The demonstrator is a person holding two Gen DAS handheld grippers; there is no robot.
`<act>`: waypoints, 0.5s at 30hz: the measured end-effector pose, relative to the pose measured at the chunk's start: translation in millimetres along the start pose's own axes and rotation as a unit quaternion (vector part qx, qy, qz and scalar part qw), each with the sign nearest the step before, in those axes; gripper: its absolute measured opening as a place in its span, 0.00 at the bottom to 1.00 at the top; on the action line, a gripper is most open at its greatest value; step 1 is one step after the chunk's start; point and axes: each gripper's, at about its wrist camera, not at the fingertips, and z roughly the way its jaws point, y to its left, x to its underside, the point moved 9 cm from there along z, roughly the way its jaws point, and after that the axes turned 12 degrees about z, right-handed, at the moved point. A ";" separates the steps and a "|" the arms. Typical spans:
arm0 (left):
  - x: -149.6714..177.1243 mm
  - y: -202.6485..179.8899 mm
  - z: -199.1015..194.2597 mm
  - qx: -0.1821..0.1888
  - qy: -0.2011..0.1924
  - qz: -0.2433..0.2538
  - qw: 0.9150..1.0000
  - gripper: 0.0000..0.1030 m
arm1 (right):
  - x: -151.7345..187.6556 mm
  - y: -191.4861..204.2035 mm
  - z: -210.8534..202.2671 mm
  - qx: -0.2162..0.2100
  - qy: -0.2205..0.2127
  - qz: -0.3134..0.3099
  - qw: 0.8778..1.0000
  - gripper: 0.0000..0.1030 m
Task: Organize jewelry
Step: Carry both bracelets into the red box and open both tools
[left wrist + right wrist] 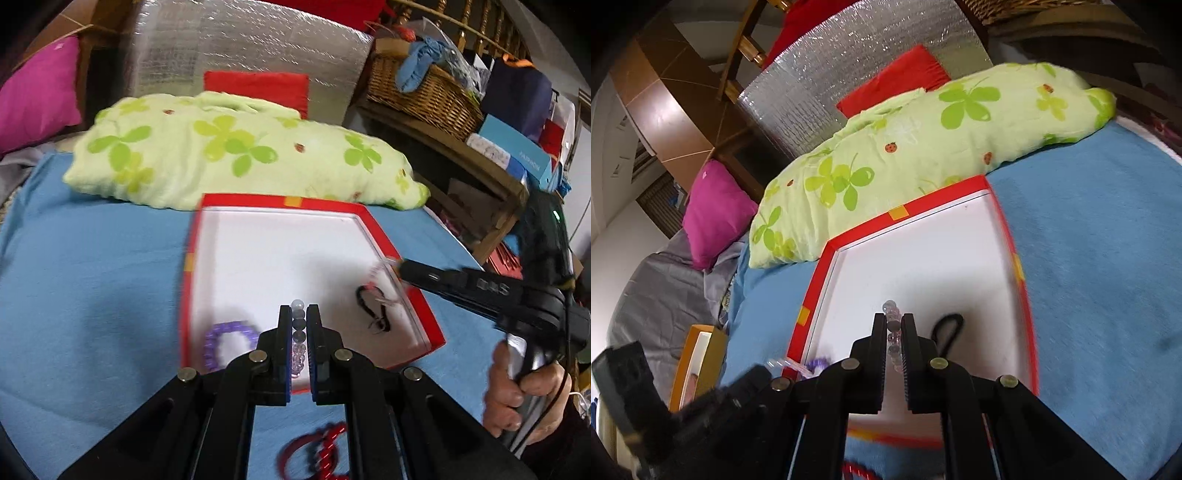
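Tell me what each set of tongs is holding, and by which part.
Left tongs: shut on a grey-and-lilac bead bracelet, a stretch of beads pinched between the fingers. Right tongs: likewise shut on a clear bead bracelet, above the red box.

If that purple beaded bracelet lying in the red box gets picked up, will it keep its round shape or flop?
The purple beaded bracelet is a ring of separate small beads, so it would probably sag somewhat when lifted. It looks small, likely light. Lying flat on the white floor of the red box, it should slide rather than roll if pushed.
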 end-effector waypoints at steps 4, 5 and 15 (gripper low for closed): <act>2.5 -16.7 27.4 0.018 0.025 0.003 1.000 0.07 | -5.1 -2.2 32.0 0.008 0.021 0.010 1.000 0.09; 3.5 -17.4 30.8 0.020 0.029 0.002 0.999 0.07 | -6.7 -3.7 38.3 0.009 0.024 0.015 1.000 0.09; 2.2 -8.0 41.2 -0.011 0.038 -0.006 0.999 0.24 | -31.0 -16.0 54.1 -0.010 0.027 0.074 0.997 0.54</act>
